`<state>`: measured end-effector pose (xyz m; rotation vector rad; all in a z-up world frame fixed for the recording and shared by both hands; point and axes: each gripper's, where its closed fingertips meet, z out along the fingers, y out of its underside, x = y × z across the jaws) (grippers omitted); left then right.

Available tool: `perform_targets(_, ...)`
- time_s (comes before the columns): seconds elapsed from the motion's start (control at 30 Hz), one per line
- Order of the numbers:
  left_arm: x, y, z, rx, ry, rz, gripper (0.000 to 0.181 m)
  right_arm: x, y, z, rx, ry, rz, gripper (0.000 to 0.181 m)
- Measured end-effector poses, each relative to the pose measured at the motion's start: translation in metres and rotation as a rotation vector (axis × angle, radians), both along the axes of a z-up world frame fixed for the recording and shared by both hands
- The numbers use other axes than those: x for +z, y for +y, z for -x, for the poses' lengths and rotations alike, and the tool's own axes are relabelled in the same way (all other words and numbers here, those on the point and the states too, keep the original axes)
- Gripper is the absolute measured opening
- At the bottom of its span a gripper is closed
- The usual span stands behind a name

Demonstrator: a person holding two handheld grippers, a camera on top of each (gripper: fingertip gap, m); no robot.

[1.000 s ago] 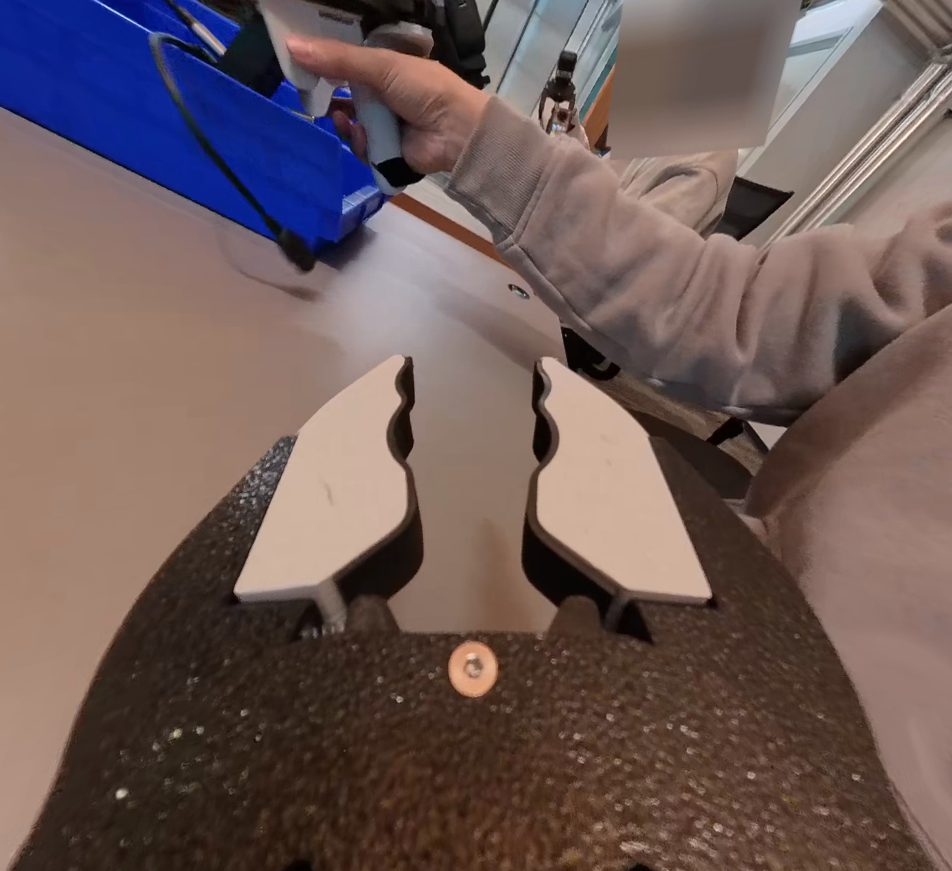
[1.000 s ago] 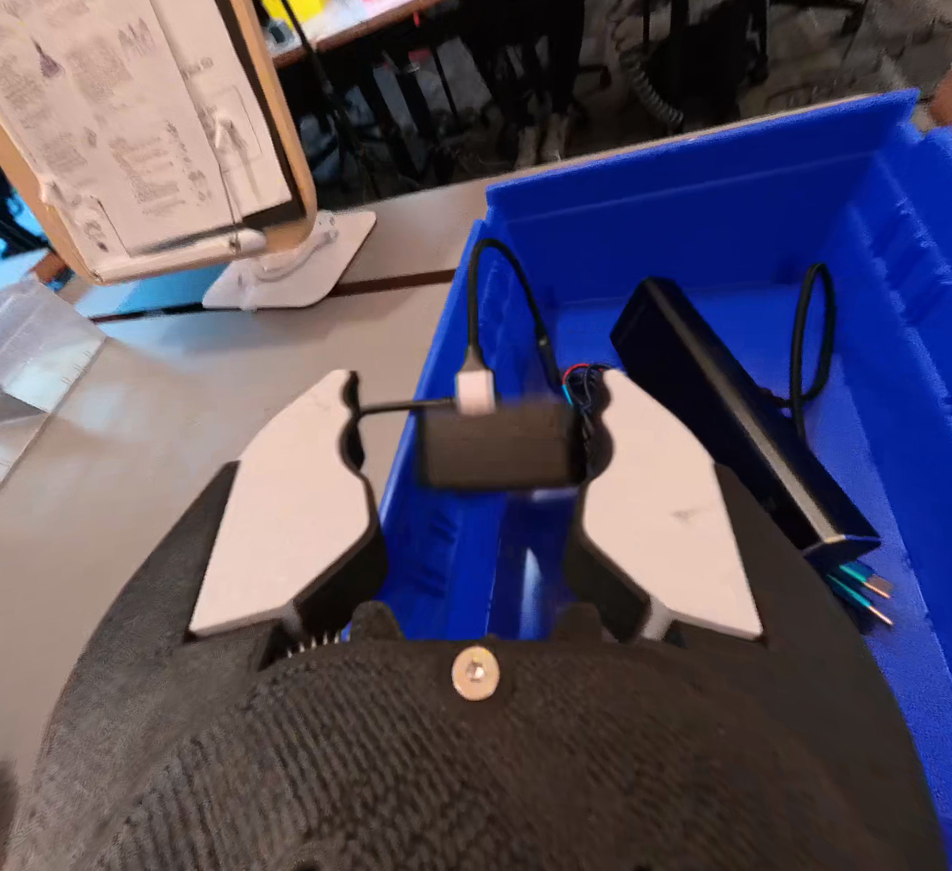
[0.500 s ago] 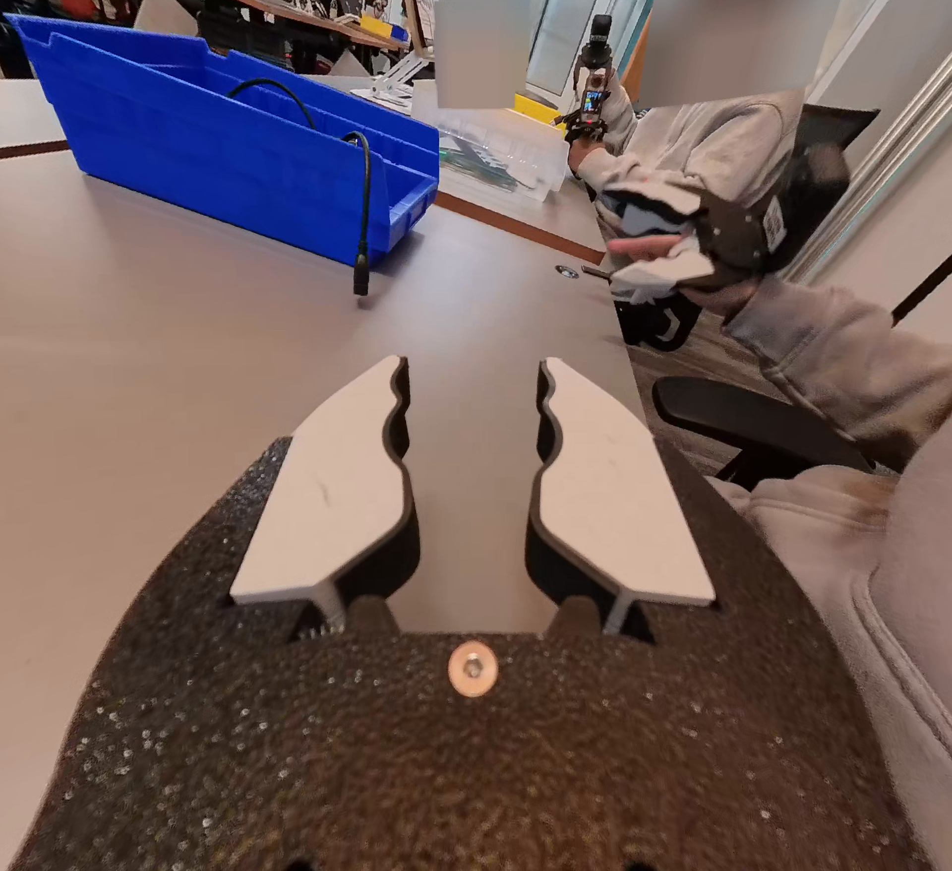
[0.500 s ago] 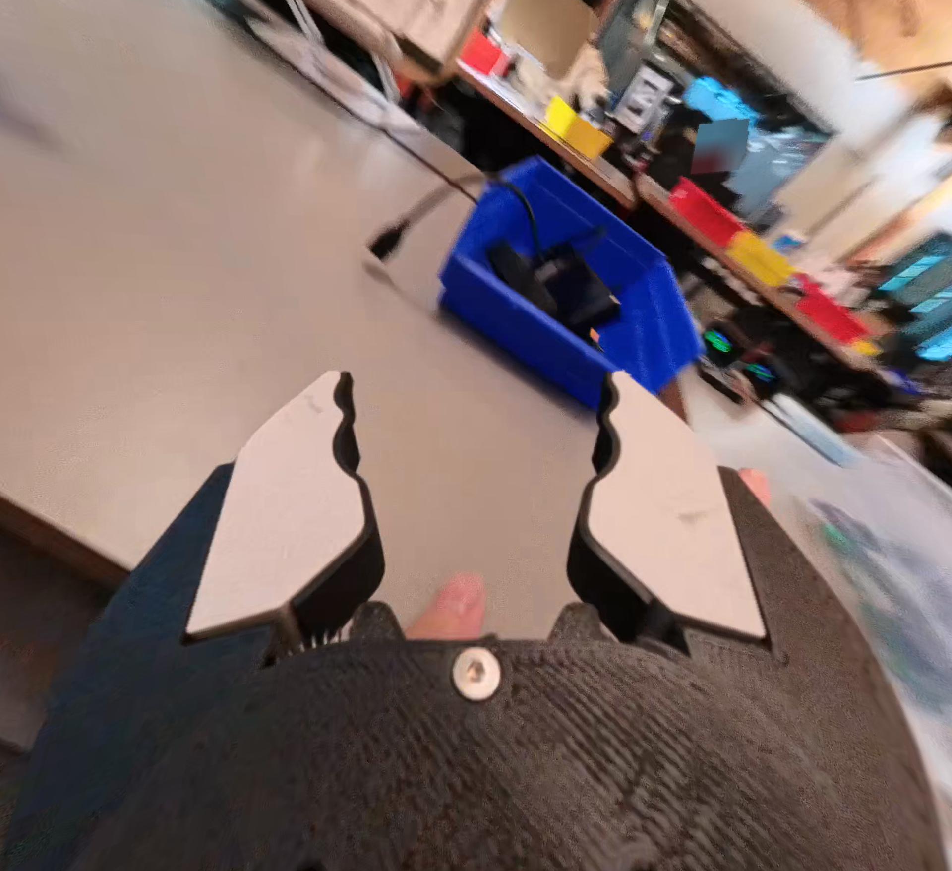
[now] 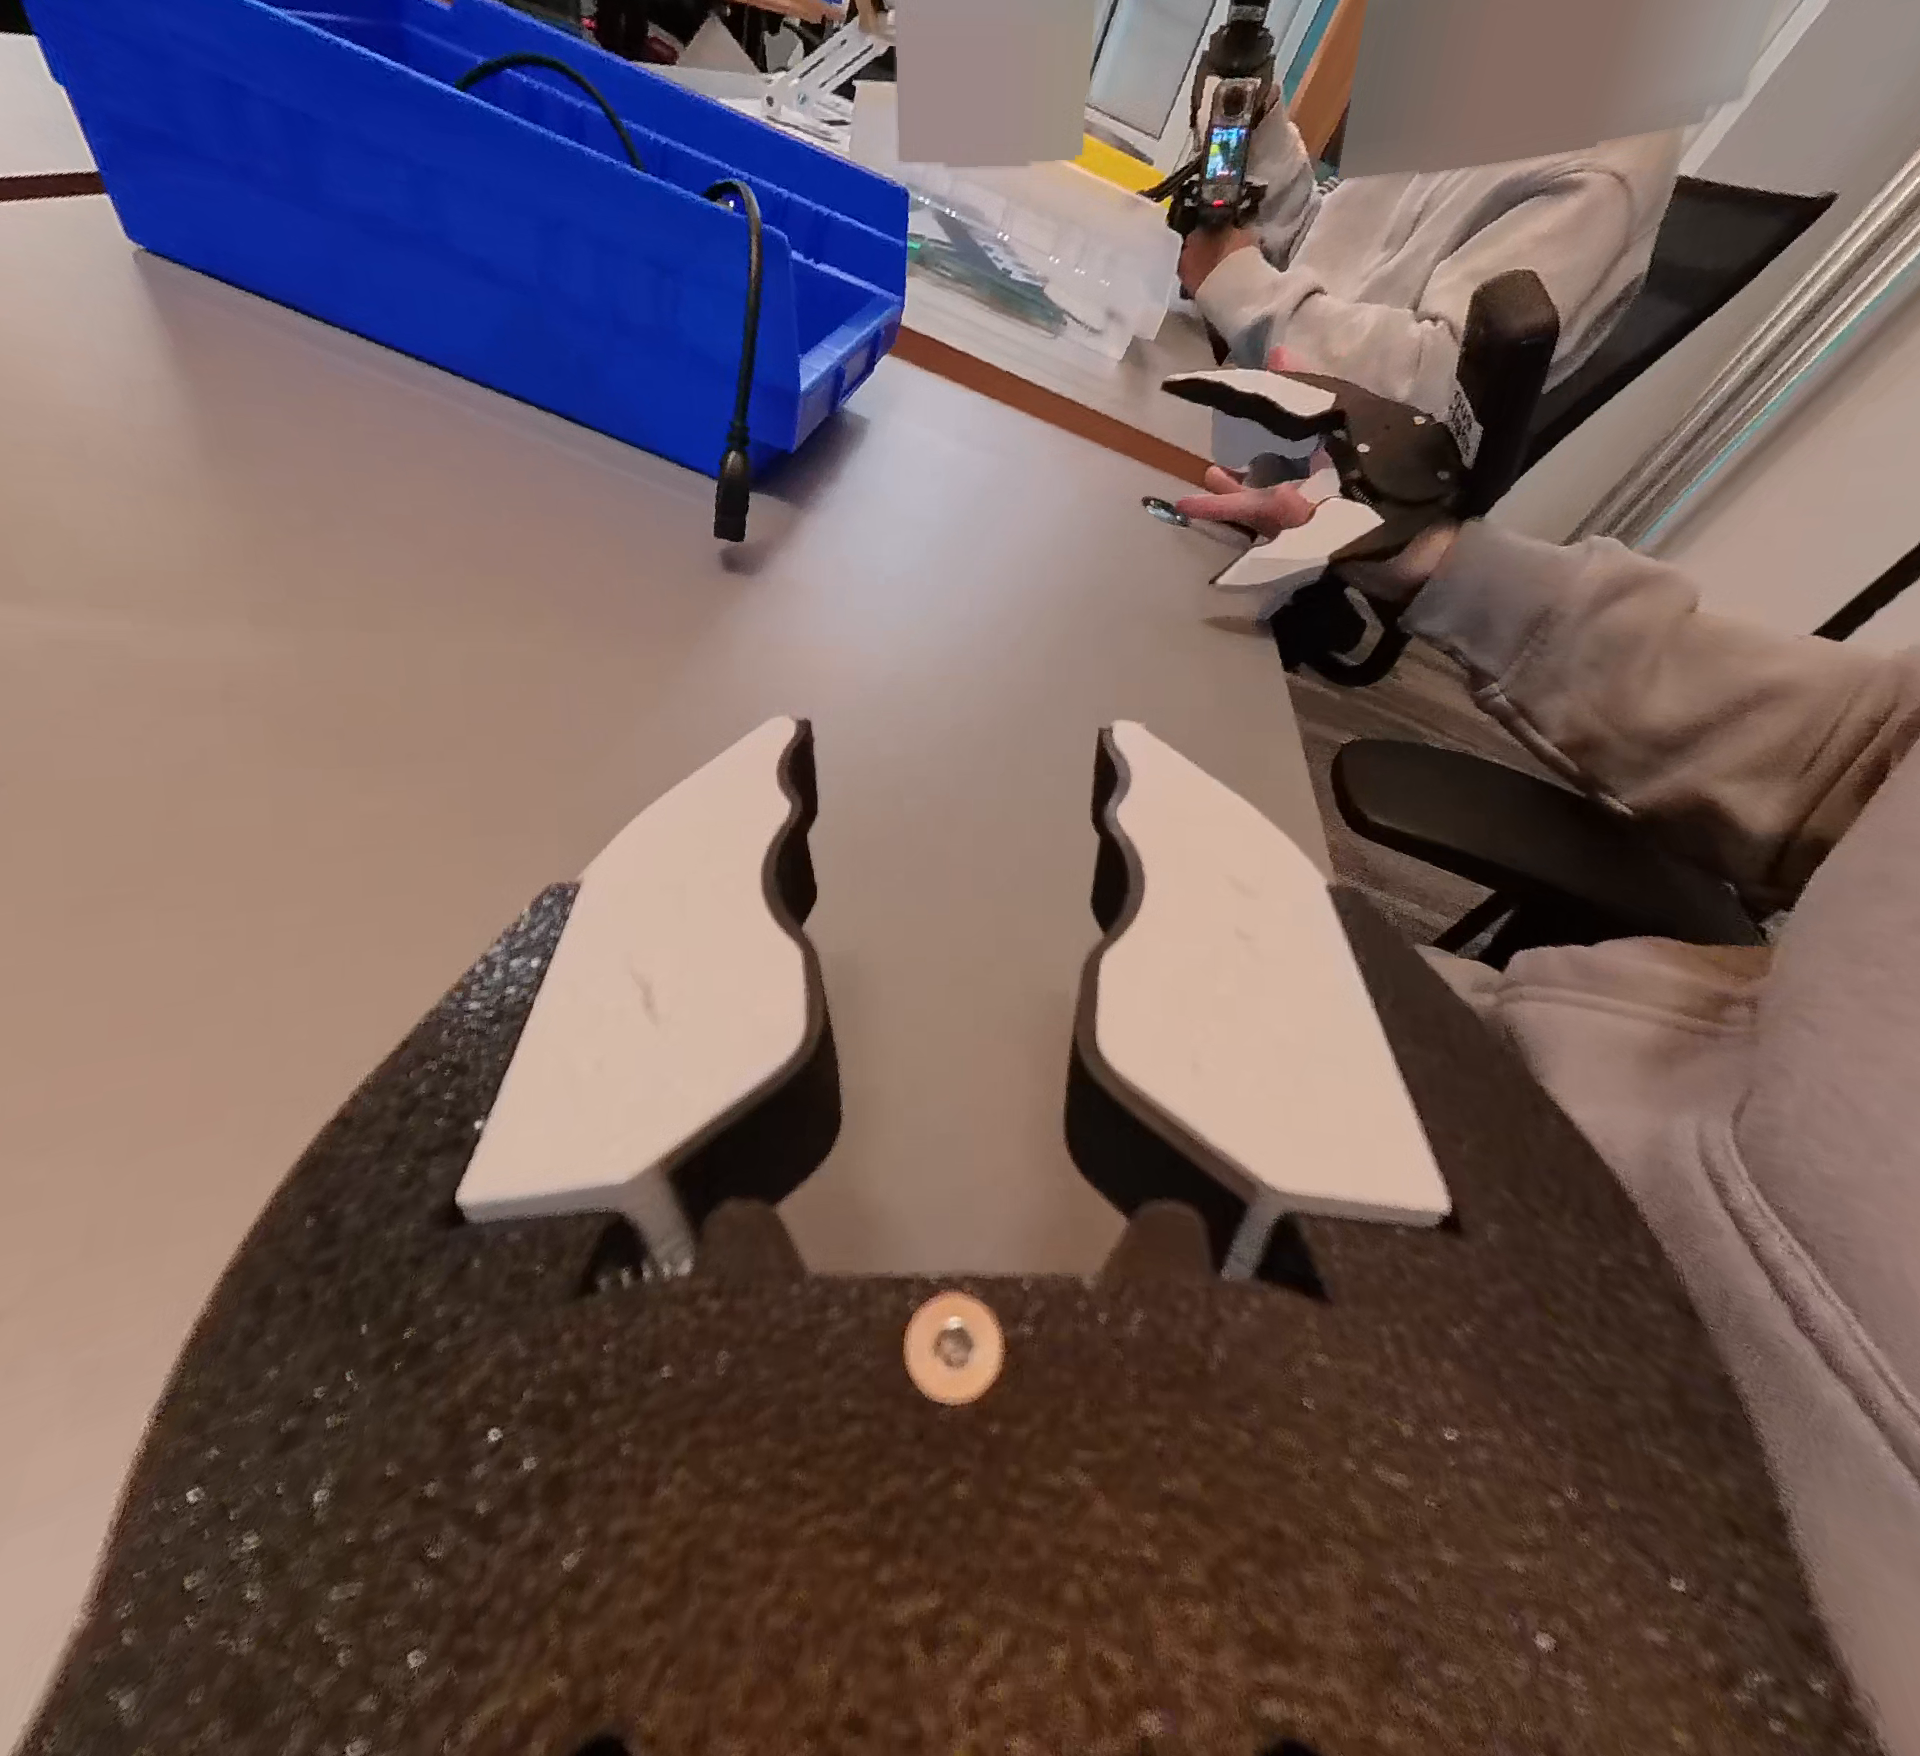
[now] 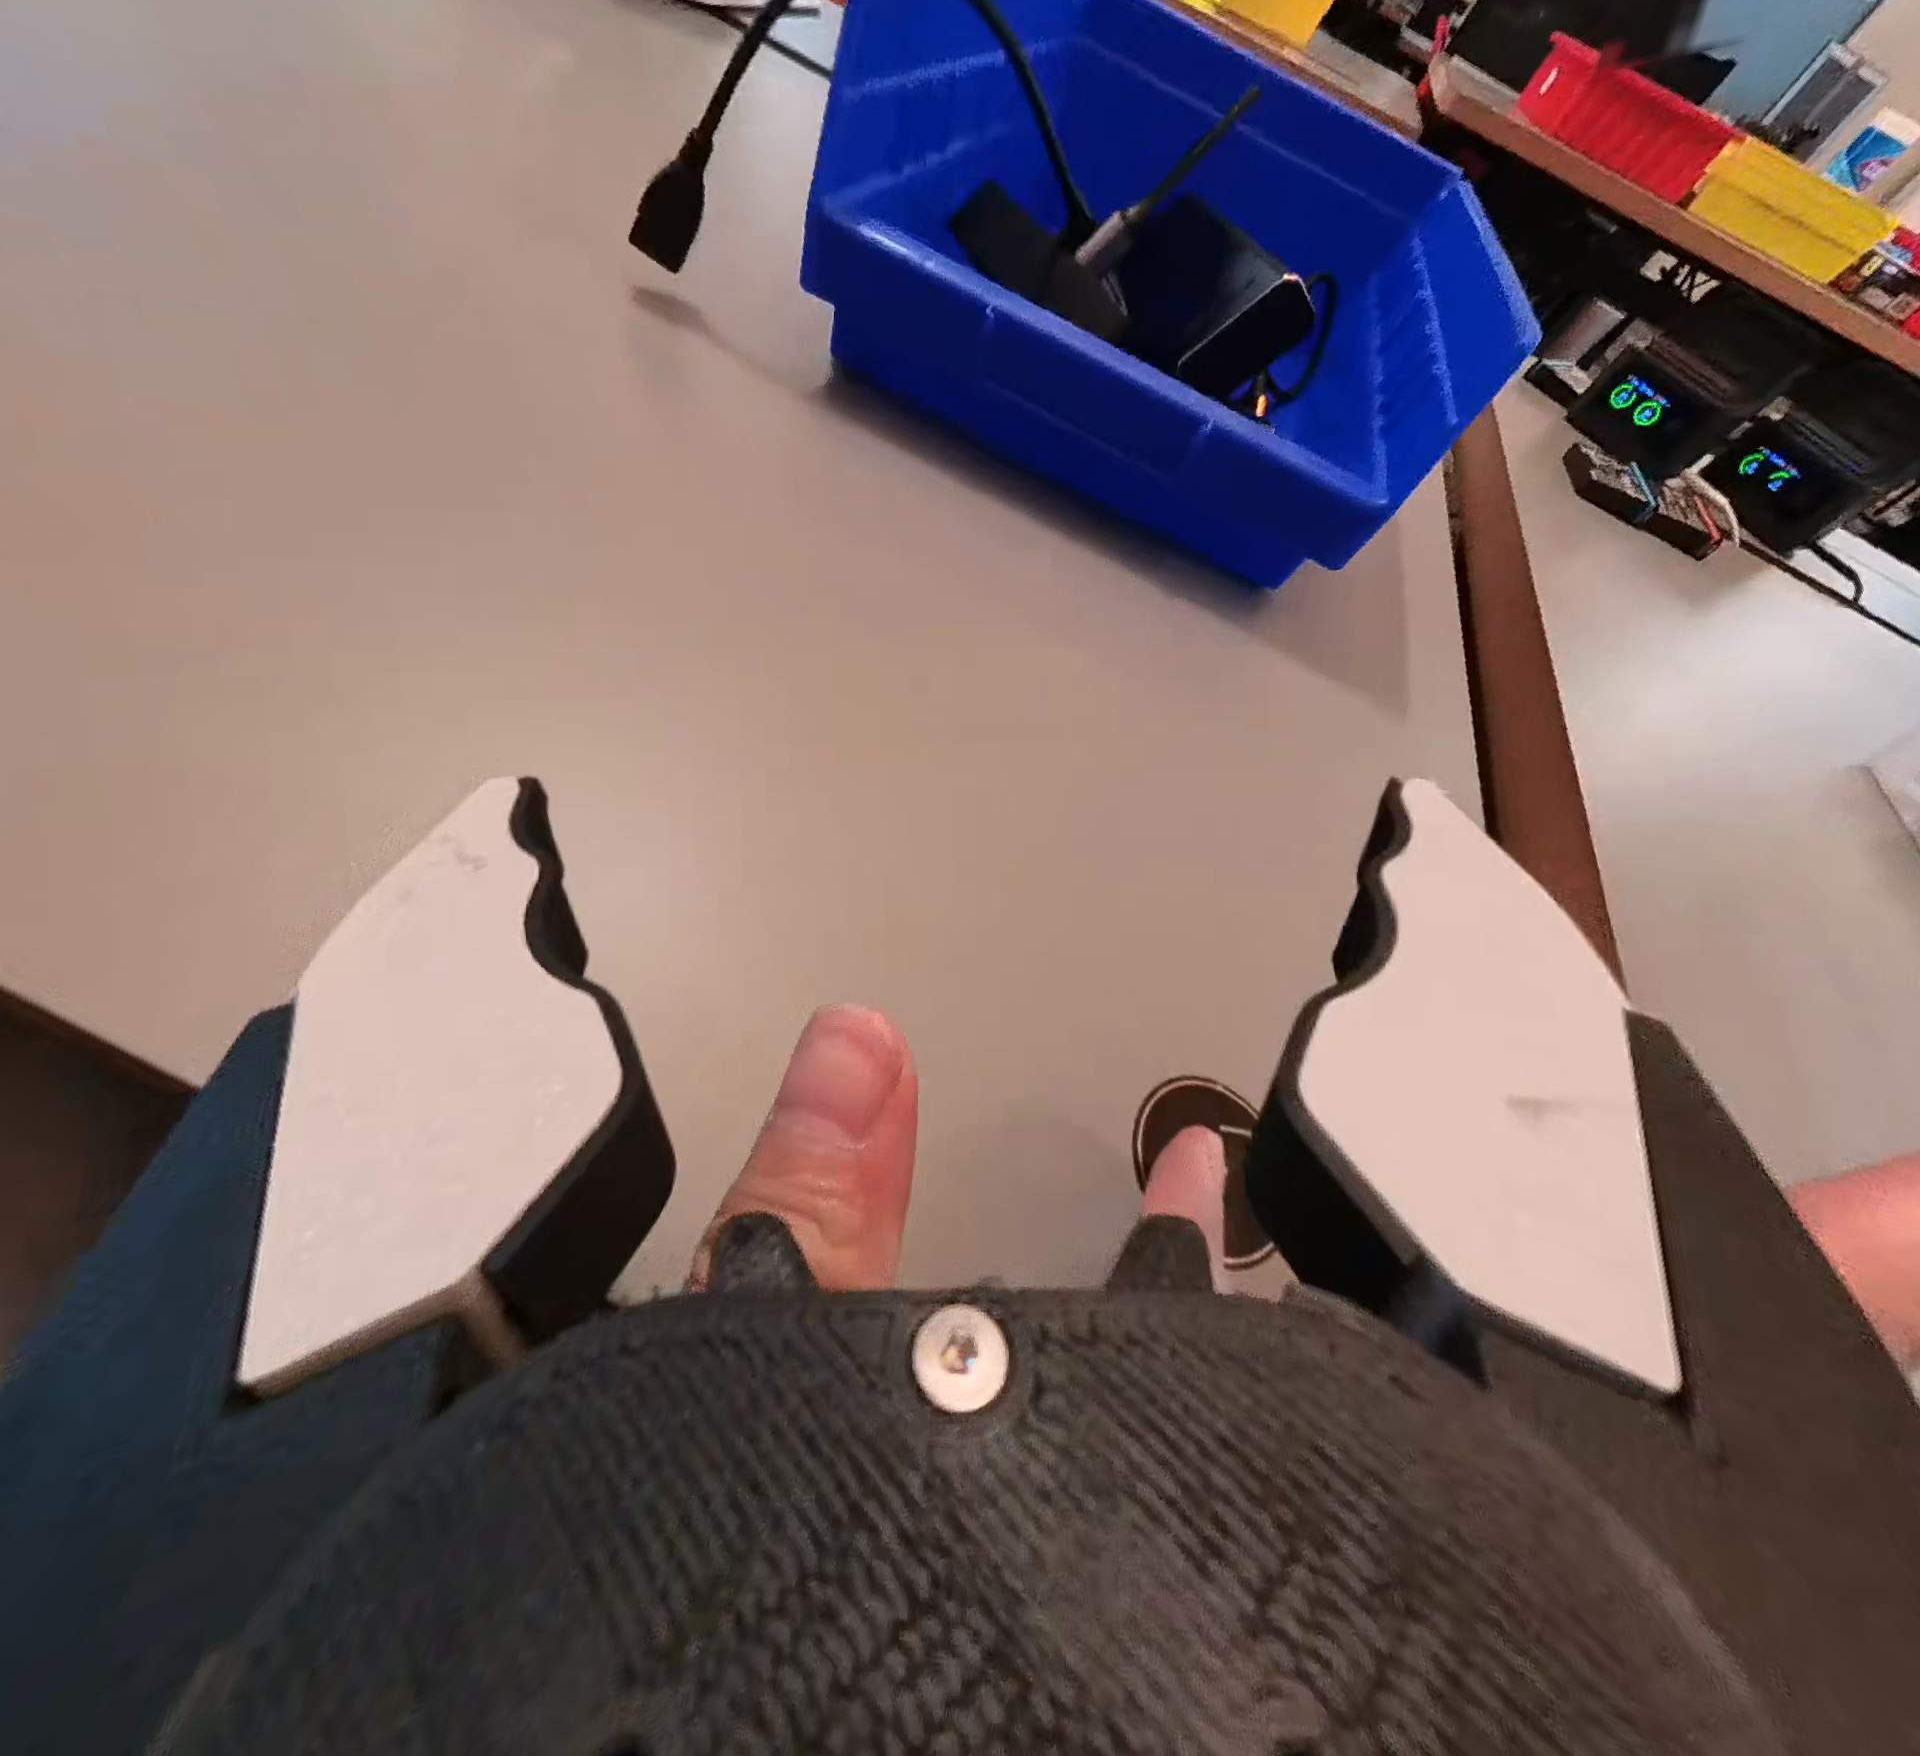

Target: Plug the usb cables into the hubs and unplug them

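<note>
On grey table (image 6: 520, 563), blue bin (image 6: 1382, 418); cluttered workshop benches behind.

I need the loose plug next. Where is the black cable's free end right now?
In the right wrist view the black cable's free end hangs over the blue bin's left wall, just above the table.

Left gripper (image 5: 954, 833) sits low and level, jaws parted, nothing between them. Right gripper (image 6: 961, 875) is spread wide and empty, tilted on its side as seen from the left wrist view. A thumb (image 6: 840, 1135) pokes out under the right gripper, a fingertip (image 6: 1179, 1176) beside it. Grey sleeve (image 5: 1621, 667) trails behind.
</note>
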<state>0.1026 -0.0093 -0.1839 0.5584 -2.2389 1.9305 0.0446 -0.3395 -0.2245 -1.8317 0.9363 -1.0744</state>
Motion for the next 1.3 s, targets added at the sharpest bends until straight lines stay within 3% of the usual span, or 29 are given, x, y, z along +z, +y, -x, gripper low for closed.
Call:
perform_targets(0.23, 0.003, -0.003, 0.000, 0.038, 0.029, 0.002, 0.051, -0.015, -0.010, -0.009, -0.100, 0.137, -0.073, 0.146)
perform_targets(0.47, 0.001, 0.000, 0.019, 0.091, 0.051, 0.005, 0.052, -0.047, 0.002, 0.000, -0.076, 0.462, -0.118, 0.146)
perform_targets(0.63, -0.008, 0.011, 0.043, 0.123, 0.000, -0.052, 0.056, -0.043, 0.001, 0.002, -0.065, 0.406, -0.177, 0.146)
perform_targets(0.87, 0.005, 0.038, 0.070, 0.229, -0.006, 0.029, 0.060, -0.048, 0.003, 0.006, -0.040, 0.502, -0.118, 0.146)
perform_targets(1.03, 0.019, 0.059, 0.091, 0.346, -0.102, 0.074, 0.065, -0.044, 0.001, 0.009, -0.011, 0.455, -0.106, 0.146)
perform_targets(1.3, -0.005, 0.083, 0.113, 0.506, -0.178, 0.054, 0.067, -0.033, -0.001, 0.011, 0.022, 0.390, -0.102, 0.146)
